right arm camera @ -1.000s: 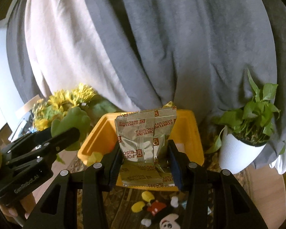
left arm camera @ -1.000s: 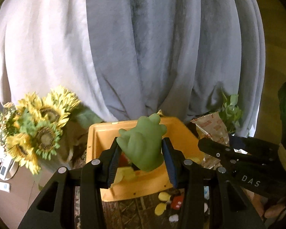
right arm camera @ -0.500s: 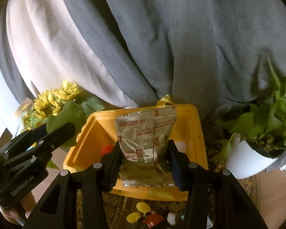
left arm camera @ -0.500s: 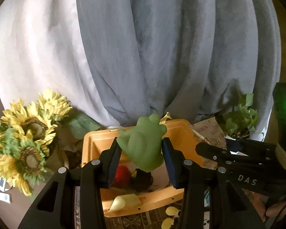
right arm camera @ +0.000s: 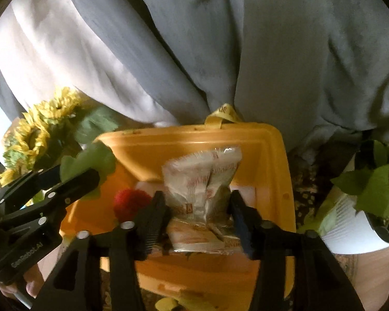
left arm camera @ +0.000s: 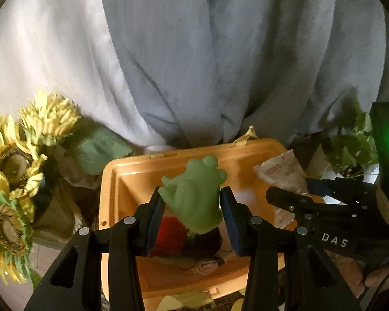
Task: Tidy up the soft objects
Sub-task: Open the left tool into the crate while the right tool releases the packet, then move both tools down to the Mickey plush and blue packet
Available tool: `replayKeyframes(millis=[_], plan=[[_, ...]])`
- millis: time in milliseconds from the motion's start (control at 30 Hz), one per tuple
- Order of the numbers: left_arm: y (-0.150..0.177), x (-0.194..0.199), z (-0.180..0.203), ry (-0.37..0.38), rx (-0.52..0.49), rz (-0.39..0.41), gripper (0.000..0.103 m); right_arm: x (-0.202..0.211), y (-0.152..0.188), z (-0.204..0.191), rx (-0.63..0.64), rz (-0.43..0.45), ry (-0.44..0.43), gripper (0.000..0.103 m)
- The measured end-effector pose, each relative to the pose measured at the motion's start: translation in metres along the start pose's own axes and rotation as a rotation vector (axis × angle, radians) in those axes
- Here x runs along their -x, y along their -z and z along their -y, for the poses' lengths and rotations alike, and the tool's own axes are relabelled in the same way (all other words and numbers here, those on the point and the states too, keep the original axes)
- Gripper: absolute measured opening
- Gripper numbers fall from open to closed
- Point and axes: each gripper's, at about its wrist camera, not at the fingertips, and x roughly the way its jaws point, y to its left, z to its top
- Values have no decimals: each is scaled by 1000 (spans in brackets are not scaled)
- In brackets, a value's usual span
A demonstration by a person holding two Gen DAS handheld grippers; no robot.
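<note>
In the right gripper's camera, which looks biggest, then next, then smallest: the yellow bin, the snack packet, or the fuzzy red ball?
1. yellow bin
2. snack packet, though it is nearest the camera, which flatters it
3. fuzzy red ball, partly hidden behind a finger

Left tool (left arm camera: 193, 211) above the orange bin (left arm camera: 122, 178), jaws opening, green frog toy (left arm camera: 194, 197) between its pads. Red pompom (left arm camera: 168, 235) inside the bin. Sunflowers (left arm camera: 15, 165) left of the bin; right tool (left arm camera: 290, 199) at its right side, packet (left arm camera: 280, 171) between its jaws.
</note>
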Motion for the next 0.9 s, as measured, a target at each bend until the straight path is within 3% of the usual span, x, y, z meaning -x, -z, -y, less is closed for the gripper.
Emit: replayKeyframes(millis=[67, 300, 533, 900], plan=[[-1, -3, -2, -6, 8, -9, 58, -3, -1, 2, -1, -3, 20, 61], [3, 9, 1, -52, 3, 14, 62, 18, 4, -2, 15, 54, 67, 61], [19, 53, 13, -46, 14, 50, 71, 72, 20, -12, 22, 139, 78, 61], [49, 139, 50, -35, -14, 155, 95, 153, 68, -24, 23, 207, 135, 61]])
